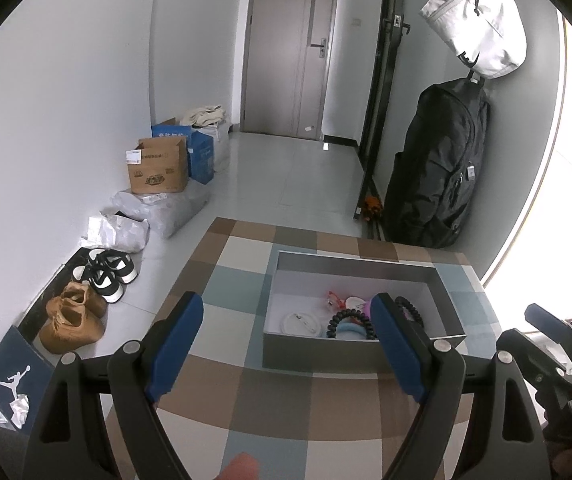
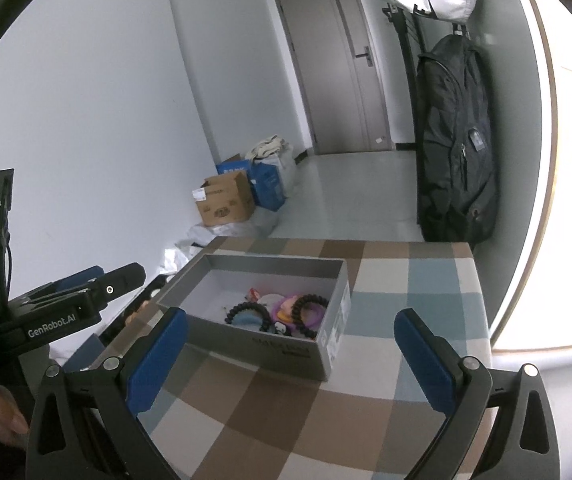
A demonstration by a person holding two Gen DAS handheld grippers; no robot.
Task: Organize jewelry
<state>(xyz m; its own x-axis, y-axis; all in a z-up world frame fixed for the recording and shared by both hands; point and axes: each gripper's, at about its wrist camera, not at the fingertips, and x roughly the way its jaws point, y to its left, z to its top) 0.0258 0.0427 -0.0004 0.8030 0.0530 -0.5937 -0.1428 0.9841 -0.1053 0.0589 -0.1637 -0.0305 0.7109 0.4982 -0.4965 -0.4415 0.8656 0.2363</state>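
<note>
A grey open box (image 1: 314,354) stands on the checkered tablecloth (image 1: 245,400); it also shows in the right wrist view (image 2: 253,344). Inside lie black beaded bracelets (image 1: 346,316) (image 2: 310,304), a light blue ring (image 1: 350,330), a white round piece (image 1: 300,322), a purple ring (image 2: 310,316) and small red and pink pieces (image 1: 336,298). My left gripper (image 1: 288,316) is open and empty, held above the table just before the box. My right gripper (image 2: 292,328) is open and empty, above the box's near right corner. Each gripper shows at the edge of the other view.
The table's far edge (image 1: 326,236) drops to the tiled floor. Shoes (image 1: 89,296), plastic bags and cardboard boxes (image 1: 157,168) line the left wall. A black backpack (image 1: 438,168) and a white bag (image 1: 482,20) hang on the right. A closed door (image 1: 290,52) is at the back.
</note>
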